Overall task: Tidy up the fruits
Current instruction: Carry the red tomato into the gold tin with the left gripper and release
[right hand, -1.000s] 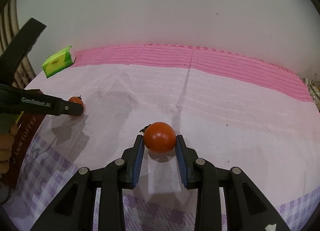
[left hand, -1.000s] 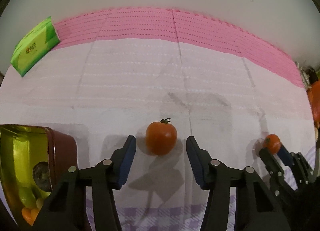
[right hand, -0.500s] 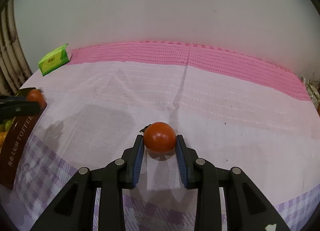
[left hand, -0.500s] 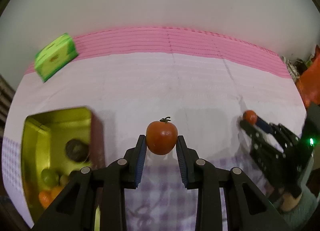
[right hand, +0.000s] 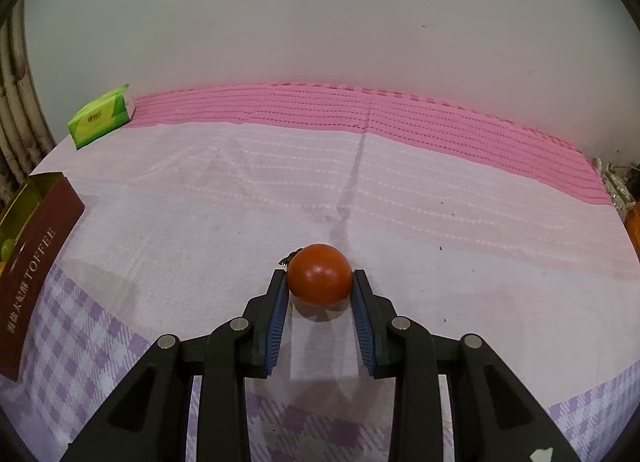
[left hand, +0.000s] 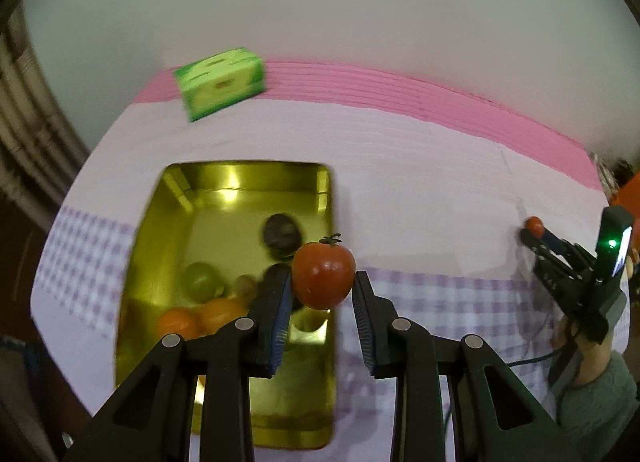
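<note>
Lifted off the cloth and carried leftward since a second ago: left gripper (left hand: 323, 290), clenched on a tomato (left hand: 323, 276) with its green stem up, now hanging over the right rim of the gold tin (left hand: 325, 197), where earlier that tomato sat on the cloth between parted fingers. Tin open, set near the left edge of the desk, and brought much further into the left wrist view than before. Inside it, blurred: a dark round fruit (left hand: 281, 230) toward the far end, a green round fruit (left hand: 199, 280) in the middle, orange fruits (left hand: 188, 320) nearer the camera. Maroon outer wall of the same tin (right hand: 34, 268) seen from the right wrist view, lettered TOFFEE.

Unmoved across the second: right gripper (right hand: 319, 289), closed on a second tomato (right hand: 319, 274), low over the tablecloth (right hand: 440, 213), a shadow directly beneath; contact between fruit and cloth too close to tell. Stem pointing left. Same gripper visible at the right edge of the left wrist view (left hand: 534, 230), small red fruit at its tips.

Green tissue pack (right hand: 101, 116) lying at the far left corner of the desk, on the pink band of the cloth, well apart from both tomatoes.
</note>
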`<state>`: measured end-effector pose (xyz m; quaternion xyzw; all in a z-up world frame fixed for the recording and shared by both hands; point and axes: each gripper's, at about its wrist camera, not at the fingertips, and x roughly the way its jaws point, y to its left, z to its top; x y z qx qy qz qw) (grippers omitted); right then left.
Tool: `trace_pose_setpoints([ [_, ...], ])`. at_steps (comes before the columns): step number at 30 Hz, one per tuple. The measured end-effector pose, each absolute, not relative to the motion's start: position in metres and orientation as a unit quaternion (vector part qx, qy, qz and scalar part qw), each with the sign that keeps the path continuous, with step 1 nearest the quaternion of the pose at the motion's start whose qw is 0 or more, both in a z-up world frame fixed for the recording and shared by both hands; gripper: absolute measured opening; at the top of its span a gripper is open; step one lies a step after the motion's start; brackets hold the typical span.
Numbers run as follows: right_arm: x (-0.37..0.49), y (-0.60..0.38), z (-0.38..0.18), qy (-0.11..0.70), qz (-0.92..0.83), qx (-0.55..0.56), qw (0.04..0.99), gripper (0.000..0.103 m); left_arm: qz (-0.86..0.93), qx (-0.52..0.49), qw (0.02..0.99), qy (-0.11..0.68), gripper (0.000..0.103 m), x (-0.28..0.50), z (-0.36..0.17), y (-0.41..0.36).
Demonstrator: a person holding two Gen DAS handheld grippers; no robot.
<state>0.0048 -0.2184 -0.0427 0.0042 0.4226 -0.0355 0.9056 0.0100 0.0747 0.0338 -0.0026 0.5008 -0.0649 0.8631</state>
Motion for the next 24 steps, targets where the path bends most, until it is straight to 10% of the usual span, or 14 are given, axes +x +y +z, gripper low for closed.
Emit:
trace_pose_setpoints([
  [24, 0.006, -0.216, -0.043, 0.423, -0.037, -0.008, 0.906, 0.029, -0.038, -0.034, 0.831, 0.554, 0.031, -0.026, -0.008, 0.135],
])
